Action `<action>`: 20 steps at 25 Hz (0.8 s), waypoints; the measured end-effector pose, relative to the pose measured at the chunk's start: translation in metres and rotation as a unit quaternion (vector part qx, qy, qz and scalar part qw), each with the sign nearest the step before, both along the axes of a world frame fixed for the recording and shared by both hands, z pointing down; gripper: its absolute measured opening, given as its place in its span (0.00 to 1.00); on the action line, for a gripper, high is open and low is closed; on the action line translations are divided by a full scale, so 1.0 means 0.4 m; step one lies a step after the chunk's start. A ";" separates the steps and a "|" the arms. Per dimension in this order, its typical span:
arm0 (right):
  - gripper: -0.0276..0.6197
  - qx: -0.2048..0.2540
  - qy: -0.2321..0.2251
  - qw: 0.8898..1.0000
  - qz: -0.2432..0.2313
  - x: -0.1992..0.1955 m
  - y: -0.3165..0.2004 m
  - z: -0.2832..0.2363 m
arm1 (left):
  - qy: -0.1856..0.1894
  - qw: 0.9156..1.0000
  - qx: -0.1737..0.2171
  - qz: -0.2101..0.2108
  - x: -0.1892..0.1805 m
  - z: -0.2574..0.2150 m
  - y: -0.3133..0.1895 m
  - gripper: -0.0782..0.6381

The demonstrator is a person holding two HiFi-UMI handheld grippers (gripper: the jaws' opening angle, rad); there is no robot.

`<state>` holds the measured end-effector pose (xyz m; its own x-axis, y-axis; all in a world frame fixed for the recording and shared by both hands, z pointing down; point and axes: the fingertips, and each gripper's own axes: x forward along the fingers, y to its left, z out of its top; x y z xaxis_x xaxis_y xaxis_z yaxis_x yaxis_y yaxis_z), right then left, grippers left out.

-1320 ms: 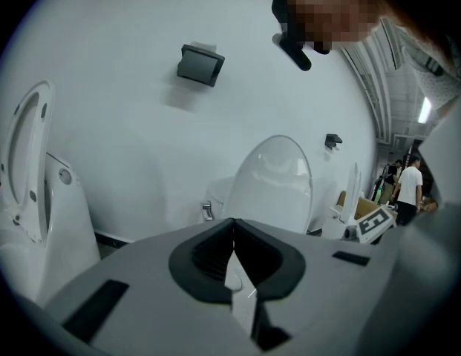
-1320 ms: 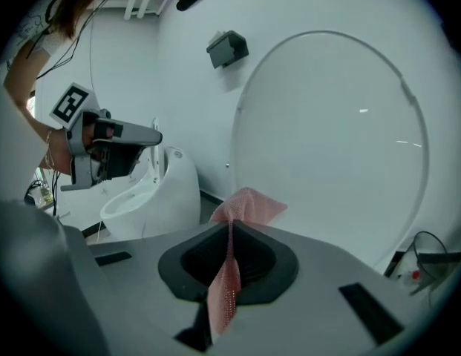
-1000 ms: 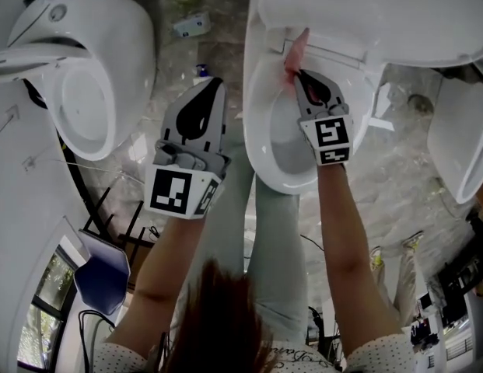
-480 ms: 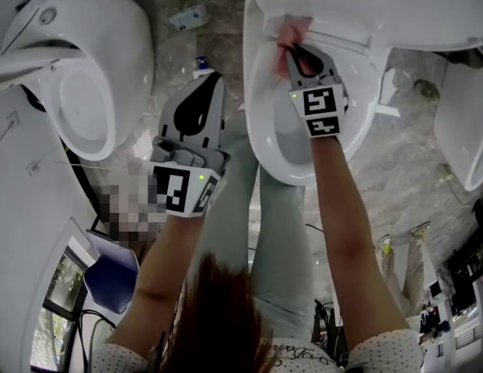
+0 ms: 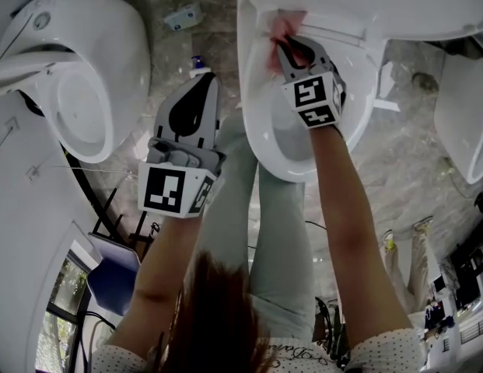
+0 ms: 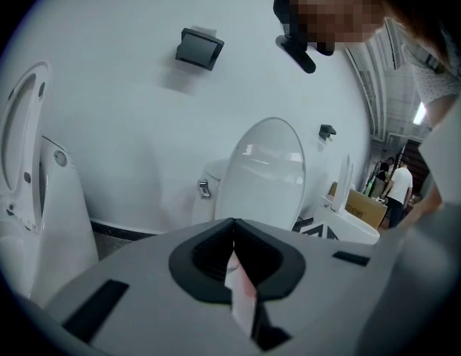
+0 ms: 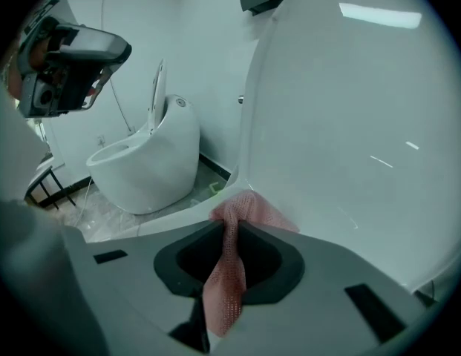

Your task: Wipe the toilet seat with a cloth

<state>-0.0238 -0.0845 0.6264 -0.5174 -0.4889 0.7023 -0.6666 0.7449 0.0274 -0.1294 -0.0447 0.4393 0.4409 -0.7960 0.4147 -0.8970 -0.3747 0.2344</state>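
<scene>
**A:** What changed?

**B:** Near side, nothing much. The left tongs [image 5: 202,84] hold the same spot left of the bowl, over the floor. The right tongs [image 5: 286,47] have pushed farther and slightly left. That drags the cloth [image 5: 278,28] along the seat [image 5: 253,119] to its far end, right under the raised lid [image 5: 365,2].

**A:** Meaning for the task?

**B:** The wipe is under way, I'd say, with the back of the seat by the hinge getting covered now. The near curve and sides probably still need a pass, but the surface itself doesn't show that.

**A:** Tongs state, near one first.

**B:** Left: jaws together at the tips, touching nothing around them. A thin pale pinkish strip sits in the slot behind the tips, and I can't tell what it is.

**A:** Right?

**B:** Clamped on the cloth. Pink mesh bunches out past the tips and a tail hangs back through the slot.

**A:** Where's the cloth touching?

**B:** The bunch presses where the seat meets the lid, at the far-left edge of the bowl opening.

**A:** Anything else?

**B:** A second toilet [image 5: 78,92] at left, well apart and not involved.
</scene>
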 end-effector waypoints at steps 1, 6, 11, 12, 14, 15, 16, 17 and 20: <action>0.16 0.004 0.006 1.000 -0.003 0.006 0.000 0.002 | 0.000 1.000 0.000 0.000 0.001 0.000 0.001 0.12; 0.16 0.010 0.020 1.000 -0.010 0.034 0.000 0.013 | -0.001 1.000 0.001 0.003 0.008 -0.001 0.003 0.12; 0.15 0.011 0.040 0.999 -0.025 0.058 -0.001 0.016 | -0.002 1.000 0.000 0.006 0.016 0.000 0.001 0.12; 0.15 0.011 0.045 0.999 -0.026 0.064 -0.002 0.017 | -0.002 1.000 0.000 0.007 0.018 0.000 0.001 0.12; 0.14 0.012 0.052 0.998 -0.028 0.080 -0.001 0.020 | -0.003 1.000 0.000 0.009 0.024 0.000 0.002 0.12; 0.14 0.013 0.055 0.998 -0.028 0.089 0.000 0.022 | -0.003 1.000 0.000 0.010 0.027 0.001 0.003 0.12; 0.13 0.014 0.058 0.998 -0.028 0.098 0.001 0.024 | -0.003 1.000 0.000 0.011 0.030 0.001 0.004 0.12; 0.13 0.015 0.063 0.997 -0.029 0.108 0.002 0.026 | -0.003 1.000 0.000 0.012 0.034 0.001 0.005 0.12; 0.12 0.017 0.077 0.996 -0.033 0.140 0.004 0.031 | -0.004 1.000 -0.001 0.014 0.043 0.004 0.006 0.12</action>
